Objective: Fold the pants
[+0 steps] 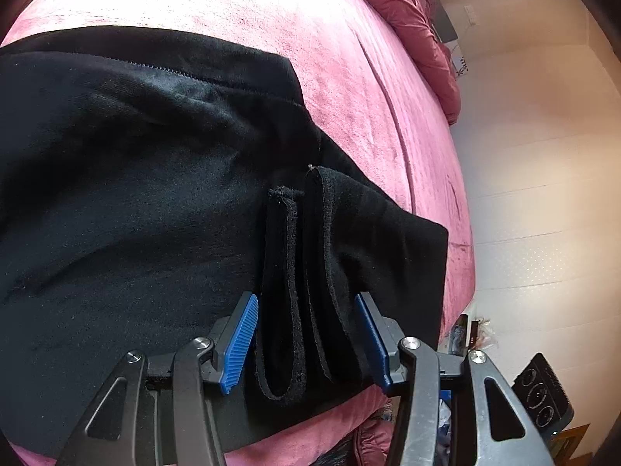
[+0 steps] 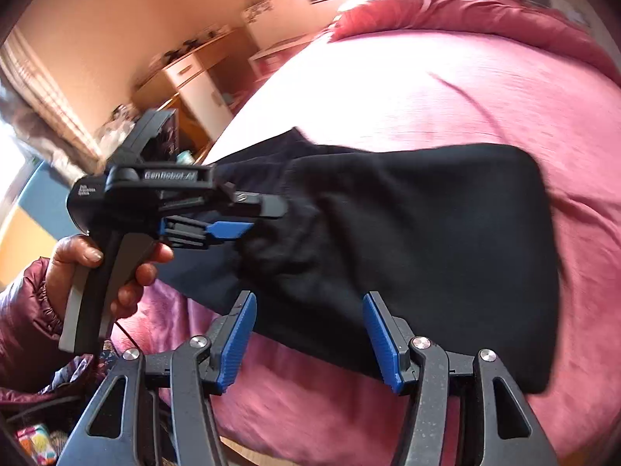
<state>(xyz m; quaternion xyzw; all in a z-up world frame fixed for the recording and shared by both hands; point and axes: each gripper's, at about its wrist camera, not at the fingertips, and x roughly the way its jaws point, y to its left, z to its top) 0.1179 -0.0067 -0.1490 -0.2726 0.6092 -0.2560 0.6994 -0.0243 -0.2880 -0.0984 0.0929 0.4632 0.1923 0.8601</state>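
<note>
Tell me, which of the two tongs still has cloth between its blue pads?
The left tongs: folded layers of the black pants stand between their open pads. The right tongs merely hover open above the pants.

plain black pants (image 1: 155, 178); pink-red plush bedcover (image 1: 349, 62), a darker crimson quilt (image 2: 485, 4) bunched at its far end; left gripper (image 1: 306, 334) and right gripper (image 2: 308, 338) black with ribbed blue pads (image 1: 240, 345); maroon puffy sleeve (image 2: 23, 303); cream wall (image 1: 543, 155).
</note>
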